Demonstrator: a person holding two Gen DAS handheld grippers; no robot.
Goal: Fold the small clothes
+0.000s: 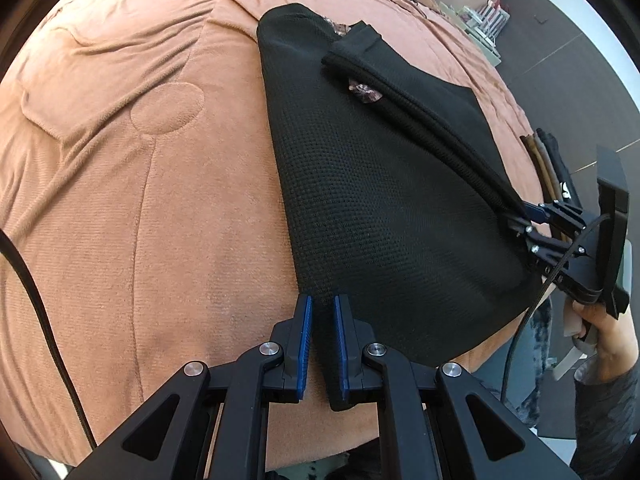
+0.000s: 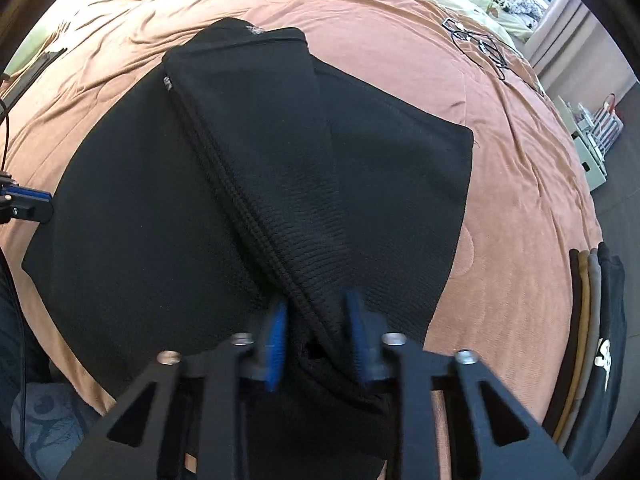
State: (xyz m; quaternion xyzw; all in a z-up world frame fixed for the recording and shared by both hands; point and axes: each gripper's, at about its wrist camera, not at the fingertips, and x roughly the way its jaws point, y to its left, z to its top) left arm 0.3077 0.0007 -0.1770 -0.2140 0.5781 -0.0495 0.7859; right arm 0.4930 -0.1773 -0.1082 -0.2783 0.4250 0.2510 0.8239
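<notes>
A black knit garment (image 1: 380, 184) lies spread on the rust-orange bedspread (image 1: 140, 160). My left gripper (image 1: 322, 308) pinches the garment's near corner between its blue pads. My right gripper (image 2: 318, 312) is shut on a bunched, ribbed fold of the same garment (image 2: 280, 184) and lifts it, so a ridge runs across the cloth toward the far end. The right gripper also shows in the left wrist view (image 1: 520, 220) at the garment's right edge. The left gripper's blue tip shows at the left edge of the right wrist view (image 2: 28, 200).
A stack of folded clothes (image 2: 596, 340) lies at the bed's right edge. Black-framed glasses or a cord (image 2: 480, 44) lie far back on the spread. A black cable (image 1: 40, 312) crosses the left. A storage box (image 2: 592, 136) stands on the floor beyond the bed.
</notes>
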